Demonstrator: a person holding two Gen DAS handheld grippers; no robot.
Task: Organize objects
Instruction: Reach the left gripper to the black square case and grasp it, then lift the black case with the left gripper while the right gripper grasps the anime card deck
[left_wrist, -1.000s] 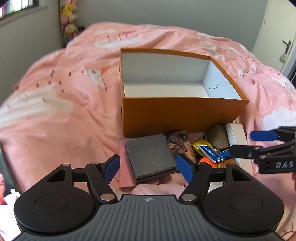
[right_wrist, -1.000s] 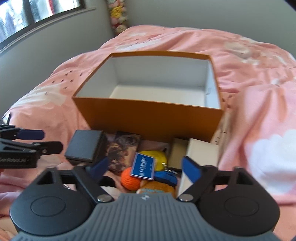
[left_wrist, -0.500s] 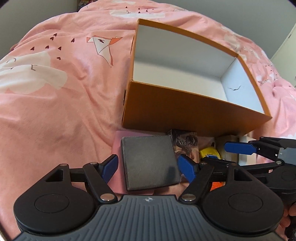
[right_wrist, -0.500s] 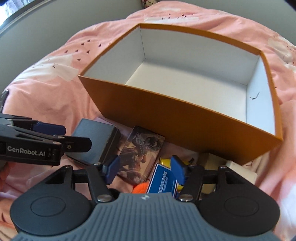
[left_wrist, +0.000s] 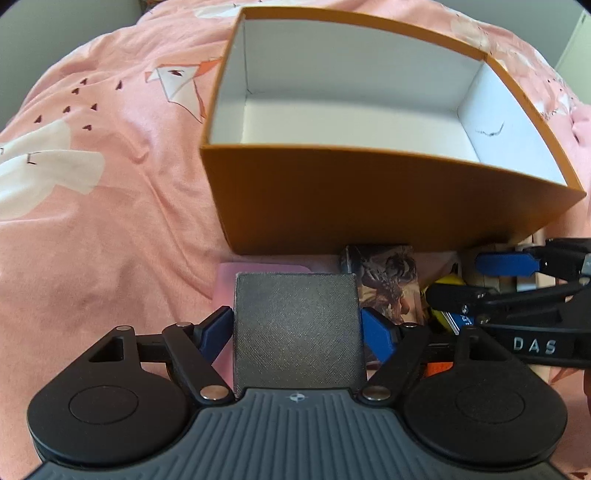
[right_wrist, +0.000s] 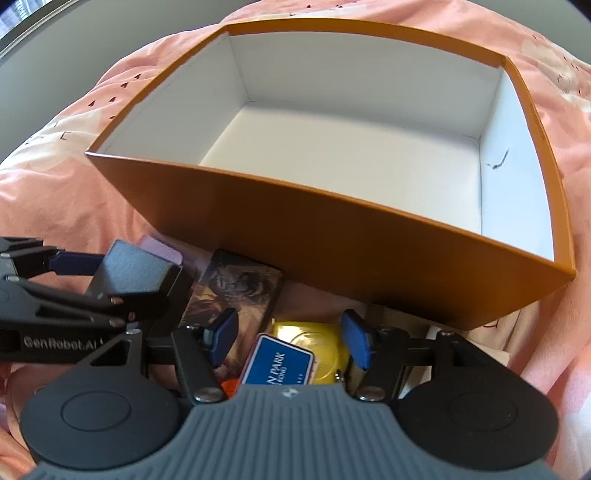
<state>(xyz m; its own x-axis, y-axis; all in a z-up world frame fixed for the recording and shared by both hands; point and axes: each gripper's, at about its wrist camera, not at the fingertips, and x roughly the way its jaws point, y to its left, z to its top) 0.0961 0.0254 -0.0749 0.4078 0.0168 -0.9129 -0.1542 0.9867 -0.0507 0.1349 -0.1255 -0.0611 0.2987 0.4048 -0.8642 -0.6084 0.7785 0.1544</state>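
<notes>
Blue tag (right_wrist: 277, 363) only in right-wrist view

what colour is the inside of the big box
White inside, orange outside. The box shows it best in the right wrist view, which looks down into it.

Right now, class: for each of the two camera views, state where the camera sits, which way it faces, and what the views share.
Left wrist: sits on the left gripper, angled steeply down over the pink duvet; its open fingers straddle the dark grey case; the right gripper enters from the right.
Right wrist: sits on the right gripper, angled down over the blue tag and yellow round item; the left gripper shows at left.
Shared: the empty orange box, the illustrated card box, the case, each other's gripper.
</notes>
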